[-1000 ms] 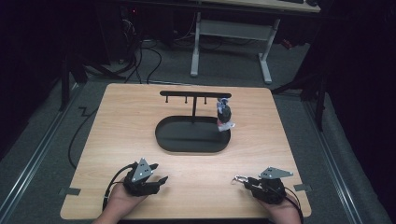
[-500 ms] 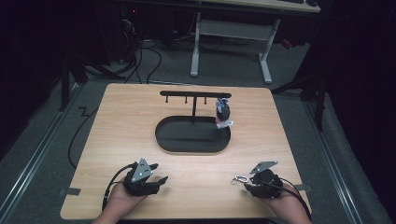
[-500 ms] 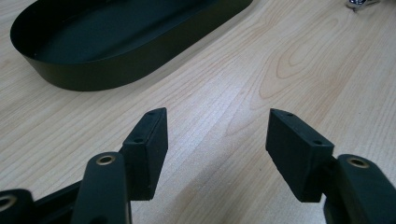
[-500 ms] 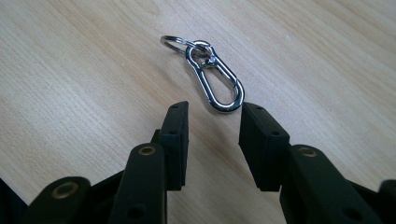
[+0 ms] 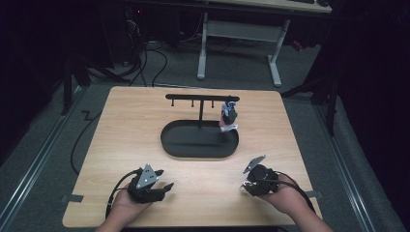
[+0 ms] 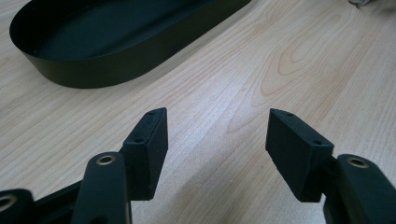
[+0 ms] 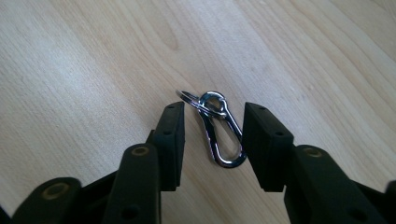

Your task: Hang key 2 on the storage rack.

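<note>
Fingers of the right gripper point(image 7: 212, 140) stood spread, one black pad on each side of a small shiny silver metal carabiner clip point(image 7: 218, 135) that lay flat on the pale wooden table point(image 7: 93, 56), its thin split ring point(image 7: 189, 98) just beyond the fingertips. Neither pad appeared to touch the metal. Judging from this, the likeliest trouble was the close itself: the clip was thin, smooth and lying flat, so pads meeting above it could shut on nothing, or catch one rounded edge and squirt it forward out of the gap. It also lay slightly askew between the pads, nearer the right-hand one, so that pad might reach it first and spin it. Over at the left gripper point(image 6: 217, 140), the fingers were likewise spread wide and held nothing, with bare wood between them and a black oval metal tray point(image 6: 116, 70) beyond the tips.
</note>
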`<state>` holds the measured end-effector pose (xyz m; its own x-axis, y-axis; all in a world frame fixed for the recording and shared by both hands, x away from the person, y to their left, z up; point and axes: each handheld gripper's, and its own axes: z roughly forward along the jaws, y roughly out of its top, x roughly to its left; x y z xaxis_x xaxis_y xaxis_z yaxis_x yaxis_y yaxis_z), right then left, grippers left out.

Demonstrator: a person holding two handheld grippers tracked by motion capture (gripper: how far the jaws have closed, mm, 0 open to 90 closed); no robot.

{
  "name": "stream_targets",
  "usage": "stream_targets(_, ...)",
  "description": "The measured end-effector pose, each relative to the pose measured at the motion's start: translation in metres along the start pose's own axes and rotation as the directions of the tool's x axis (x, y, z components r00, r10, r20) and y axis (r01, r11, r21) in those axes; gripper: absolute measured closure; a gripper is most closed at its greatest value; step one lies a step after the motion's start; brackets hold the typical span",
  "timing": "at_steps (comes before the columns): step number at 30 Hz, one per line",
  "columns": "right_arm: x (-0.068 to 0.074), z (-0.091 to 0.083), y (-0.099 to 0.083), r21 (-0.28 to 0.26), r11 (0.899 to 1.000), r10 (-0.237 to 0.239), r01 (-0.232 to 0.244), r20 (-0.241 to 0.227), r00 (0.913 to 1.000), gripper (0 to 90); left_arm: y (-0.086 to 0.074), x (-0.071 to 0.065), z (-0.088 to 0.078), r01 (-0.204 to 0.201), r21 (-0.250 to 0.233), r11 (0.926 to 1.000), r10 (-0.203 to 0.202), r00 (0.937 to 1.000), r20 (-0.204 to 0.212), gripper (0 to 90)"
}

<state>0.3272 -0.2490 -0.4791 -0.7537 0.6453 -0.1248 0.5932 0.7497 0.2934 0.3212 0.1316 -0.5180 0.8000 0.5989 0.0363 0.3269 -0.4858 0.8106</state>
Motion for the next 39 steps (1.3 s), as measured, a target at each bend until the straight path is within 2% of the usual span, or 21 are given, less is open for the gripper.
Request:
stream_targets(2,0.001,0.002,0.001,0.008,1.000,-0.013,0.013,0.002,0.9999,62.5,0.000,-0.001,0.000,-0.002,0.000,1.0000,0.002,1.0000,-0.002,39.8)
stream_targets(3,0.003,0.004,0.002,0.014,1.000,-0.027,0.027,0.000,0.9996,66.0,0.000,-0.001,0.000,-0.003,0.001,1.0000,0.003,1.0000,-0.001,39.8)
stream_targets(4,0.004,0.005,0.003,0.017,0.999,-0.047,0.046,0.011,0.9989,74.6,0.000,-0.001,0.000,-0.005,0.002,1.0000,0.005,1.0000,-0.001,39.8)
stream_targets(5,0.004,0.005,0.003,0.017,0.999,-0.047,0.046,0.011,0.9989,74.6,0.000,-0.001,0.000,-0.005,0.003,1.0000,0.005,1.0000,-0.001,39.8)
stream_targets(6,0.003,0.003,0.004,0.010,1.000,-0.029,0.029,0.010,0.9995,85.3,0.000,-0.001,0.000,-0.006,0.004,1.0000,0.006,1.0000,0.001,39.8)
stream_targets(8,0.002,0.001,0.004,0.002,1.000,-0.019,0.019,0.003,0.9998,87.8,0.000,-0.001,0.001,-0.007,0.005,1.0000,0.007,1.0000,0.001,39.8)
stream_targets(11,-0.002,0.001,0.003,-0.003,1.000,0.018,-0.018,-0.026,0.9995,88.5,0.000,-0.001,0.001,-0.007,0.006,1.0000,0.007,1.0000,0.001,39.8)
stream_targets(12,-0.005,0.001,0.001,-0.008,0.998,0.058,-0.058,-0.054,0.9968,88.4,0.000,-0.002,0.001,-0.007,0.006,1.0000,0.007,1.0000,0.001,39.8)
stream_targets(13,-0.005,0.001,0.001,-0.008,0.998,0.058,-0.058,-0.054,0.9968,88.4,0.000,-0.002,0.001,-0.007,0.005,1.0000,0.007,1.0000,0.001,39.8)
stream_targets(16,-0.011,0.003,-0.002,-0.014,0.995,0.098,-0.100,-0.081,0.9918,88.3,0.000,-0.001,0.001,-0.007,0.006,1.0000,0.007,1.0000,0.001,39.8)
stream_targets(25,-0.014,0.006,-0.002,-0.004,0.991,0.132,-0.133,-0.103,0.9859,88.3,0.000,-0.001,0.001,-0.008,0.005,1.0000,0.008,1.0000,0.001,39.9)
stream_targets(31,-0.016,0.008,-0.002,-0.009,0.991,0.133,-0.135,-0.119,0.9840,88.6,0.000,-0.001,0.001,-0.009,0.005,0.9999,0.009,1.0000,0.001,39.8)
stream_targets(35,-0.016,0.007,-0.002,-0.004,0.991,0.134,-0.135,-0.120,0.9837,89.0,0.000,-0.001,0.001,-0.010,0.005,0.9999,0.010,1.0000,0.000,39.8)
stream_targets(37,-0.016,0.006,-0.001,-0.001,0.991,0.135,-0.136,-0.104,0.9854,89.0,0.000,-0.001,0.001,-0.009,0.005,0.9999,0.009,1.0000,0.000,39.8)
stream_targets(39,-0.018,-0.001,0.000,-0.006,0.989,0.148,-0.150,-0.106,0.9832,89.1,0.000,-0.001,0.001,-0.010,0.006,0.9999,0.010,0.9999,-0.001,39.9)
